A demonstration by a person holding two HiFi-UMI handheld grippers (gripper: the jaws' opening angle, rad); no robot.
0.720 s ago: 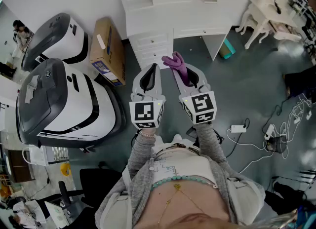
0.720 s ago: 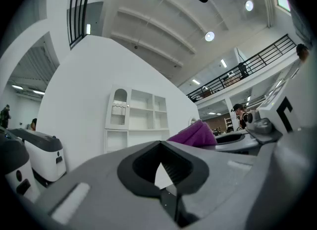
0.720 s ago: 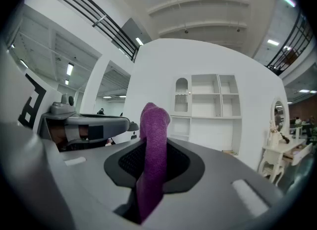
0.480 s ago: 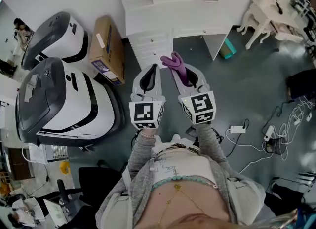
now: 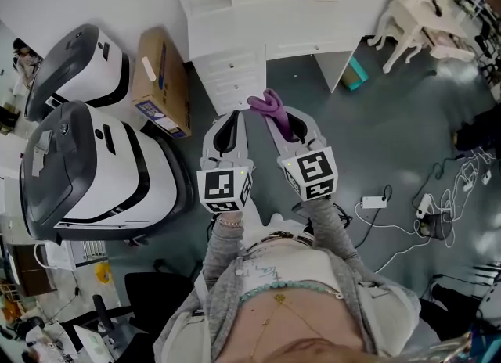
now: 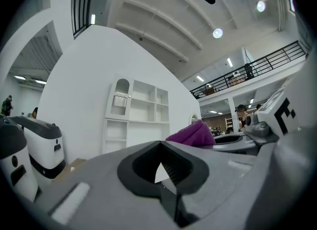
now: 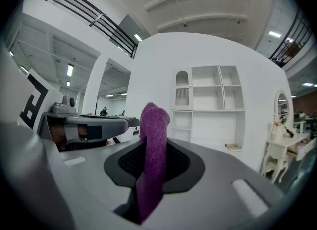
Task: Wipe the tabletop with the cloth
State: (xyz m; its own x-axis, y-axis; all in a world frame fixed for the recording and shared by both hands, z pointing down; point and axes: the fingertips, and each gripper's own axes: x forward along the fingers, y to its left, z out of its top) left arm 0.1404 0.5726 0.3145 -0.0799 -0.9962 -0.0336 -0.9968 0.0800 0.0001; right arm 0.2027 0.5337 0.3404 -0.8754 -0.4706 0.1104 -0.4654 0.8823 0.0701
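Observation:
A purple cloth (image 5: 270,108) stands up from the jaws of my right gripper (image 5: 285,116), which is shut on it. In the right gripper view the cloth (image 7: 153,154) rises as a folded strip out of the clamped jaws of the right gripper (image 7: 151,177). My left gripper (image 5: 234,117) is held just to its left, side by side, shut with nothing in it. In the left gripper view the left gripper (image 6: 161,174) has its jaws closed and the cloth (image 6: 193,134) shows beyond, to the right. A white desk (image 5: 235,41) with shelves stands ahead of both grippers, some way off.
Two large white and grey machines (image 5: 86,158) (image 5: 78,60) stand at the left, with a cardboard box (image 5: 160,80) beside them. Cables and a power strip (image 5: 376,201) lie on the grey floor at the right. White furniture (image 5: 423,9) stands at the upper right.
The whole head view has shifted a little up and left. Both grippers keep their side-by-side pose, and the cloth stays clamped in the right one.

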